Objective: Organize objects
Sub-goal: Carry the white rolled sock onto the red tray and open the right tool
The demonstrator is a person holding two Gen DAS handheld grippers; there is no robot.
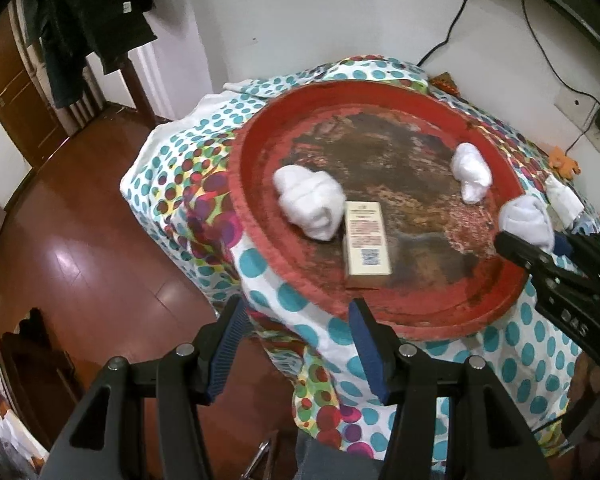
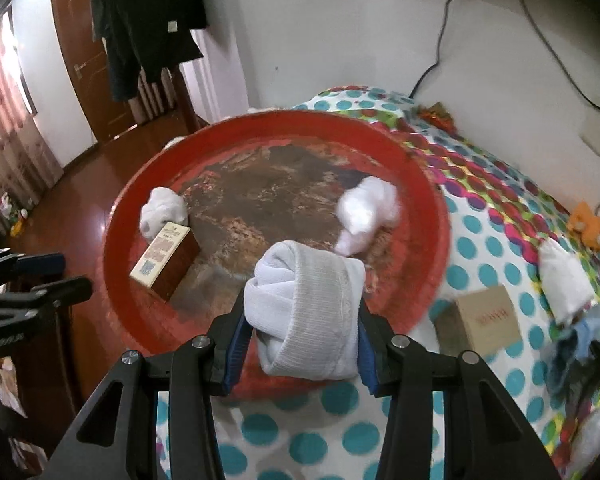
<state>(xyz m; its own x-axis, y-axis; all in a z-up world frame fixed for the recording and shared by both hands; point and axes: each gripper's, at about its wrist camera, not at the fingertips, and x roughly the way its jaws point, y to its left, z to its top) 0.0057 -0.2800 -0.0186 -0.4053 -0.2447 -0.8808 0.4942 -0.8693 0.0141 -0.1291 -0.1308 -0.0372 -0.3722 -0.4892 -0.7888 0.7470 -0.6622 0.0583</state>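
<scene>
White ribbed rolled sock point(image 2: 308, 316) is riding in the right gripper point(image 2: 304, 344), pinched, over the round red tray point(image 2: 428, 216) (release next); left gripper point(image 1: 296, 344) is gaping, empty.

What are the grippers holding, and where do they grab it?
The right gripper squeezes a rolled white sock by its two sides. The left gripper is open, holding nothing.

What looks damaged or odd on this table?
The red tray looks worn: paint is gone from most of its floor, leaving rough brown patches. Nothing is spilled. The small box and the sock rolls simply lie on it.
</scene>
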